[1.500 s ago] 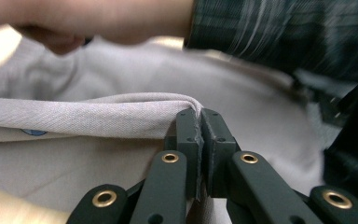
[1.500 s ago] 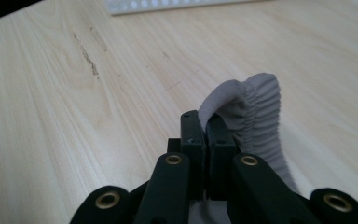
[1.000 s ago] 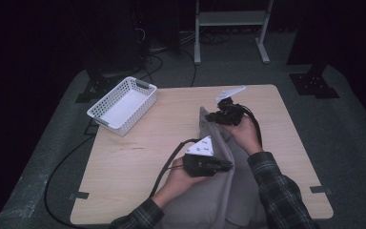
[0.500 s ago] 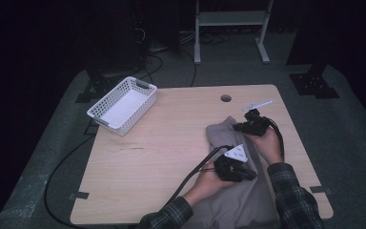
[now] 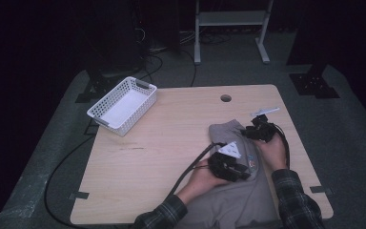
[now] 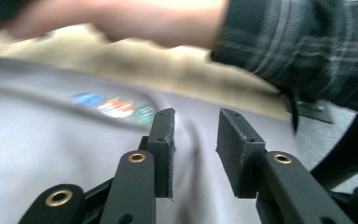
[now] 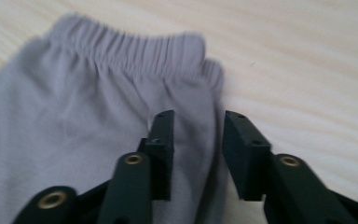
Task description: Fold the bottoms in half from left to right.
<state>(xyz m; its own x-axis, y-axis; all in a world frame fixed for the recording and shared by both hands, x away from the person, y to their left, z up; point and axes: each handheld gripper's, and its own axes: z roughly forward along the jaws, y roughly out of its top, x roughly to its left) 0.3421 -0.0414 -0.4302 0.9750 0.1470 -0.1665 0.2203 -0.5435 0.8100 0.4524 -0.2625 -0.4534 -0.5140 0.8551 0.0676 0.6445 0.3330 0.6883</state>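
Basket: a white slotted basket (image 5: 122,105) sits at the upper left of the counter (image 5: 162,143), well apart from both hands, nothing visible inside.
Hole: a round cable hole (image 5: 226,98) lies near the counter's top edge, above the garment.
Cables: black cables (image 5: 190,167) trail from the left tongs down toward the lower centre of the high view.
Obstruction: in the left gripper view a plaid sleeve (image 6: 303,46) and blurred forearm cross the top of the frame, beyond the cloth.
Garment: grey sweatpants (image 5: 240,191) lie at the lower right of the counter, waistband toward the top, legs running off the bottom edge; a small coloured print (image 6: 114,105) shows on the fabric.
Left tongs (image 6: 196,140): jaws parted by a moderate gap, gripping nothing, over the grey cloth just below the print.
Right tongs (image 7: 198,144): jaws likewise apart and empty, above the garment's right edge, just below the gathered elastic waistband (image 7: 135,51).
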